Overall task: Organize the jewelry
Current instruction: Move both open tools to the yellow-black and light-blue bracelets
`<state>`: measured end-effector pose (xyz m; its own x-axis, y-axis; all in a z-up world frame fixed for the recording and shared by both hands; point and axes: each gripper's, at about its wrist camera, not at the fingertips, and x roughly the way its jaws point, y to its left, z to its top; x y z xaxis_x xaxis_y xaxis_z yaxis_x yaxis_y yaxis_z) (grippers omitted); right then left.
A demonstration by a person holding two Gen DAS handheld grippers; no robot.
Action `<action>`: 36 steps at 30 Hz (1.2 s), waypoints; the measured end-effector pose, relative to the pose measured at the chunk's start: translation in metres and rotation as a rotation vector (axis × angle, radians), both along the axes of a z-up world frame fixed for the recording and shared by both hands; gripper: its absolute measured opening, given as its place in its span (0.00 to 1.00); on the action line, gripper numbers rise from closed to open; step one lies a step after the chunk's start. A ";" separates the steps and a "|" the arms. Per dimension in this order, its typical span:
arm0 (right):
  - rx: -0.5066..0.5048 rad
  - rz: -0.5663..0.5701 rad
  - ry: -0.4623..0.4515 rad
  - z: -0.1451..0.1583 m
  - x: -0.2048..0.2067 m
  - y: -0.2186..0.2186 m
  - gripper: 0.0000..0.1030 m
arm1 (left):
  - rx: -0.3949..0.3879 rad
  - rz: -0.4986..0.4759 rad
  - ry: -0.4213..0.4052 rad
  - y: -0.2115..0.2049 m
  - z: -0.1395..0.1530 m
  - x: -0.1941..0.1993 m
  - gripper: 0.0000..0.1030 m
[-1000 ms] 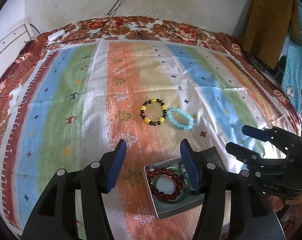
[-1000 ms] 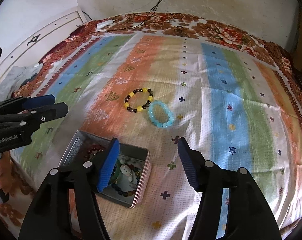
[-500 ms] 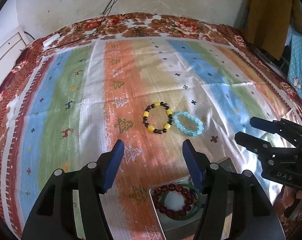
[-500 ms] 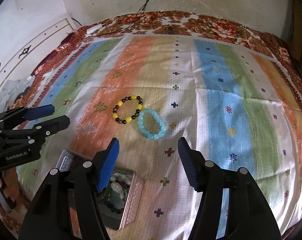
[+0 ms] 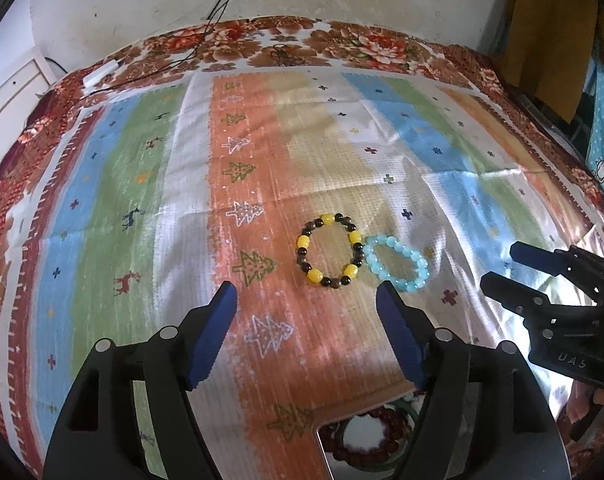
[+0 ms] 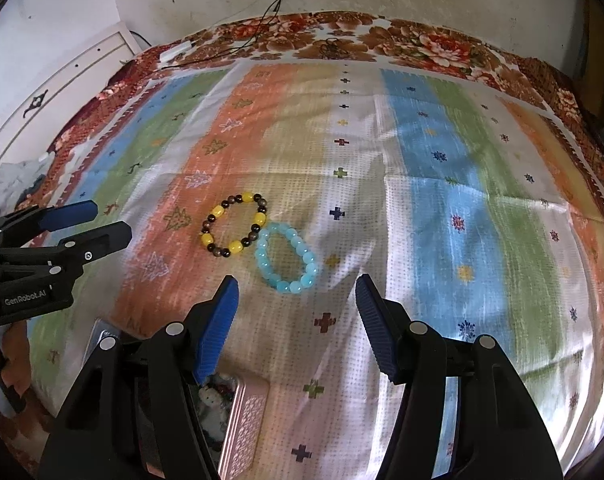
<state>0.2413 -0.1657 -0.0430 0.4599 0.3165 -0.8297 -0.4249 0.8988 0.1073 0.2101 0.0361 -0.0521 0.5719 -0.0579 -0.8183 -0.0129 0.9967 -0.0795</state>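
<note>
A yellow-and-dark beaded bracelet [image 5: 329, 251] [image 6: 235, 230] and a light blue beaded bracelet [image 5: 396, 263] [image 6: 286, 258] lie touching on the striped cloth. My left gripper [image 5: 304, 298] is open and empty, just short of the yellow bracelet; it shows at the left of the right wrist view [image 6: 102, 222]. My right gripper [image 6: 296, 286] is open and empty, just short of the blue bracelet; it shows at the right of the left wrist view [image 5: 505, 266]. A metal tin [image 5: 325, 446] [image 6: 242, 420] holding a red bead bracelet [image 5: 375, 414] and other pieces sits under both grippers, mostly hidden.
The striped cloth [image 5: 182, 200] covers a bed with a floral border [image 5: 341, 48]. A wall with dangling cables [image 5: 222, 0] stands behind. A white cabinet [image 6: 62, 92] is at the left, a brown hanging cloth [image 5: 549, 32] at the right.
Both grippers have moved forward over the cloth towards the two bracelets. The tin has slid to the bottom edge of both views. Both jaws stay open.
</note>
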 end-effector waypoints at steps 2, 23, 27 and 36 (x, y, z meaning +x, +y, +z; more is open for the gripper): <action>-0.006 -0.005 0.006 -0.003 0.005 0.001 0.59 | 0.001 -0.004 0.006 0.001 -0.002 0.004 0.71; -0.006 0.019 0.089 -0.025 0.043 0.017 0.63 | -0.019 -0.010 0.089 0.016 -0.033 0.047 0.83; -0.028 0.022 0.112 -0.034 0.050 0.022 0.63 | -0.022 -0.020 0.118 0.017 -0.043 0.055 0.83; -0.070 0.020 0.166 -0.055 0.066 0.027 0.63 | -0.047 -0.040 0.171 0.019 -0.059 0.075 0.83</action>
